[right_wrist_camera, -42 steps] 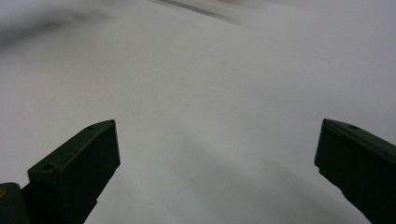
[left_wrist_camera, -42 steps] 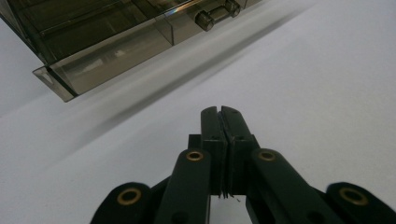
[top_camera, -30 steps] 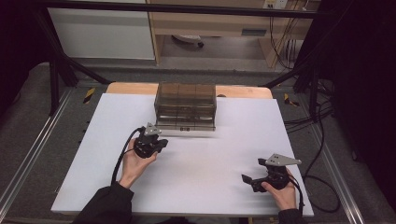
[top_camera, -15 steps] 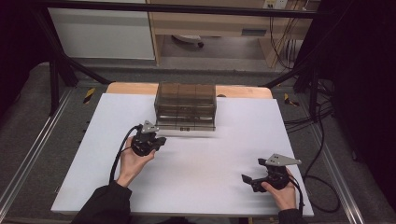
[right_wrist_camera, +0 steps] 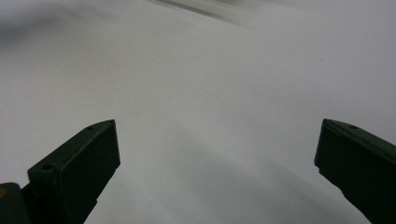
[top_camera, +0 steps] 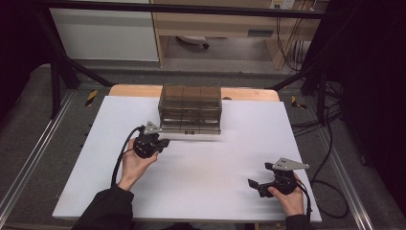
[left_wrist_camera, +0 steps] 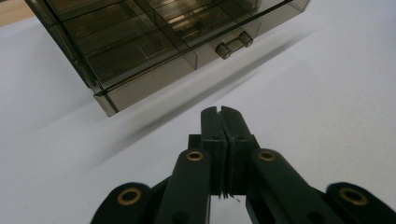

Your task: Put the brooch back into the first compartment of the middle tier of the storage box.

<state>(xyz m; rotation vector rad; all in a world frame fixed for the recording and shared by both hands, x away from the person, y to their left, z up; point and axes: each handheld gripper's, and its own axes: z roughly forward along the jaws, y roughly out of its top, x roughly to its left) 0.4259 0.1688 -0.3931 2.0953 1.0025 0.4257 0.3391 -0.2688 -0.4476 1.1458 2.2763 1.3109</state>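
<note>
Reaching forward from seven o'clock, the person's left forearm stretches up the white table [top_camera: 95,143], its left gripper [top_camera: 164,142] aimed at the smoky drawer box [top_camera: 190,108] at twelve o'clock, near its front, jaws pressed together on nothing. At five o'clock the right gripper [top_camera: 253,184] rests low, pointing toward nine, jaws spread wide over bare table.

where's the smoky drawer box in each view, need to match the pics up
High view: the drawer box stands at the far middle of the white table, just beyond the shut left hand-held gripper.
Left gripper view: it takes up the top left, with its drawer knob above the closed jaws.
Right gripper view: I cannot make it out; there is a dark blur at the top edge.
Shared landmark: the white table.
</note>
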